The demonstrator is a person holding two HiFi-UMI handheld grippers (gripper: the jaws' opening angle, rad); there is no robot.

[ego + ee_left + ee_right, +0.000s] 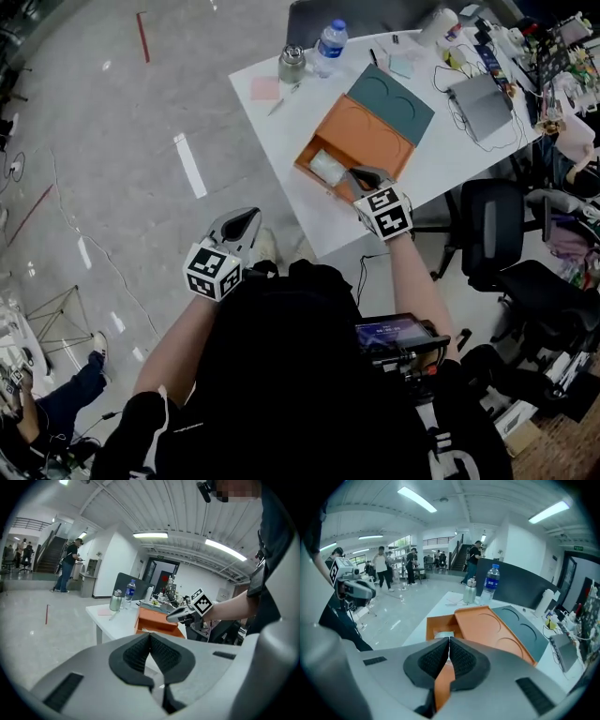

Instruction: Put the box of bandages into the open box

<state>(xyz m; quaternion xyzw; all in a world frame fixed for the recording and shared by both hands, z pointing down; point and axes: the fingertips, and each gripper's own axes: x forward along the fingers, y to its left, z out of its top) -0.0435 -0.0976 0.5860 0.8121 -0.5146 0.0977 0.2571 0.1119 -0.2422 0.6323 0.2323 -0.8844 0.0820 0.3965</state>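
Observation:
The open orange box (375,134) lies on the white table (281,117), its teal-backed lid (394,98) folded back. A pale box of bandages (327,166) rests inside it at the near left end, and shows again in the right gripper view as the bandage box (443,634). My right gripper (356,174) hovers at the box's near rim, just right of the bandages, jaws shut with nothing between them. My left gripper (251,216) hangs off the table over the floor, also shut and empty.
A water bottle (330,44), a metal flask (292,64) and a pink note (265,88) stand at the table's far left. A laptop (481,103) and cables crowd the right end. An office chair (492,230) stands beside the table. People stand far back.

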